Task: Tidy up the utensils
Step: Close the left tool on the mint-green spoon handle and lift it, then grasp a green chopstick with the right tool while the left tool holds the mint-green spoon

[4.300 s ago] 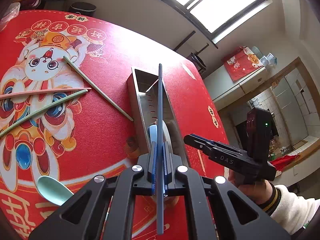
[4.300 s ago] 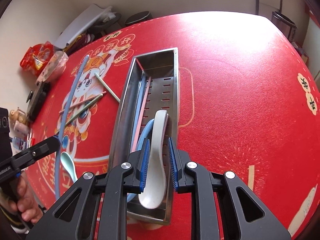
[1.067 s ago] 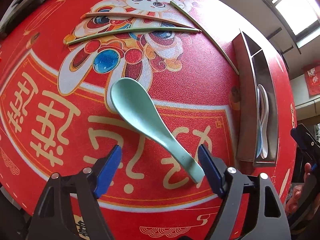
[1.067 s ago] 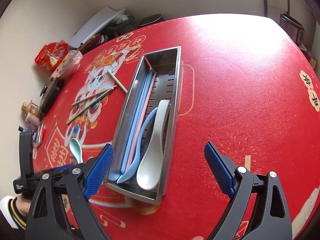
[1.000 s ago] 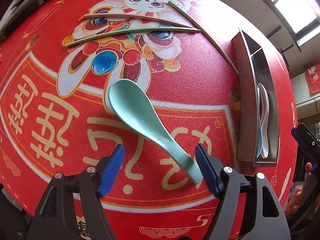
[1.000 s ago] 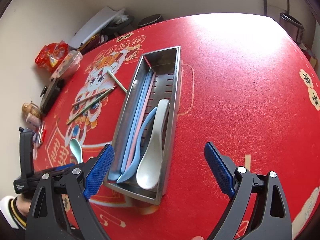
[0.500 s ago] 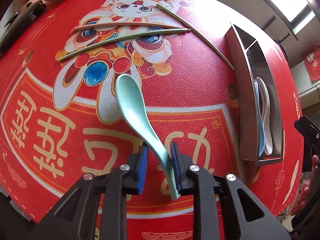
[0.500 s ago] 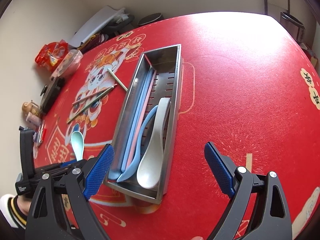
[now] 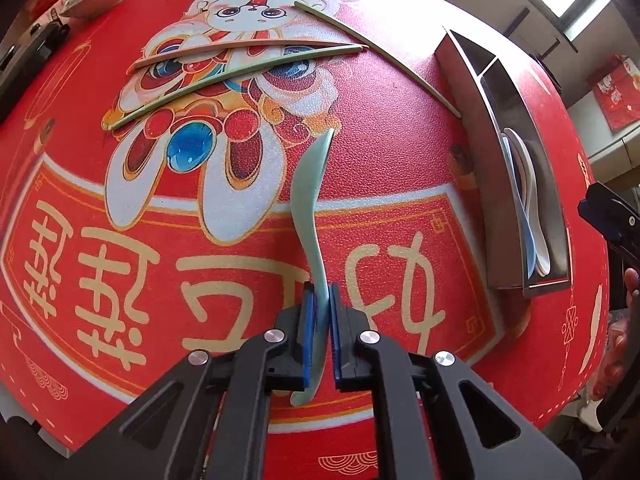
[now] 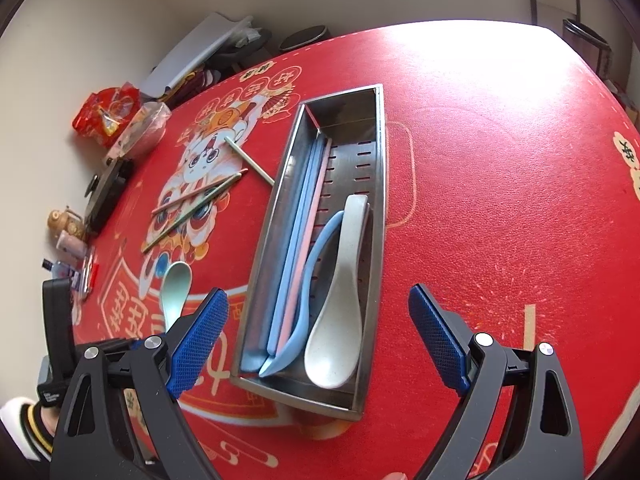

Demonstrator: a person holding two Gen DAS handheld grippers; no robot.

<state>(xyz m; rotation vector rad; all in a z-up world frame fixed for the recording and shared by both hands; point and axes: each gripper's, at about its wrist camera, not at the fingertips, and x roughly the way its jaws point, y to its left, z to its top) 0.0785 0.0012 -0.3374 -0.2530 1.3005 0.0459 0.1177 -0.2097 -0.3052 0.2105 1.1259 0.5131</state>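
A red tablecloth (image 10: 500, 208) printed with a cartoon rabbit and gold characters covers the whole table. On it lies a long rectangular stainless-steel utensil tray (image 10: 378, 184) with a slotted floor and a small divided section at its far end. Inside the tray, along its left wall, lie two pale blue chopsticks (image 10: 298, 216) and a pink chopstick (image 10: 306, 236); beside them rest a light blue soup spoon (image 10: 308, 276) and a cream-white soup spoon (image 10: 340, 292), bowls toward the near end.

The right gripper (image 10: 316, 332) hangs above the near end of the tray, its blue-padded fingers (image 10: 200, 330) spread wide with nothing between them. The left gripper (image 9: 320, 332) has its blue pads pressed together on the handle of a mint-green soup spoon (image 9: 306, 196), whose bowl is turned on edge and points away over the rabbit print, left of the tray and apart from it.

Three more chopsticks lie loose on the cloth: a pinkish-tan chopstick (image 9: 248, 50) and an olive-green chopstick (image 9: 224, 80) close together across the rabbit, and a second green chopstick (image 9: 384, 58) whose end reaches near the tray's left wall.
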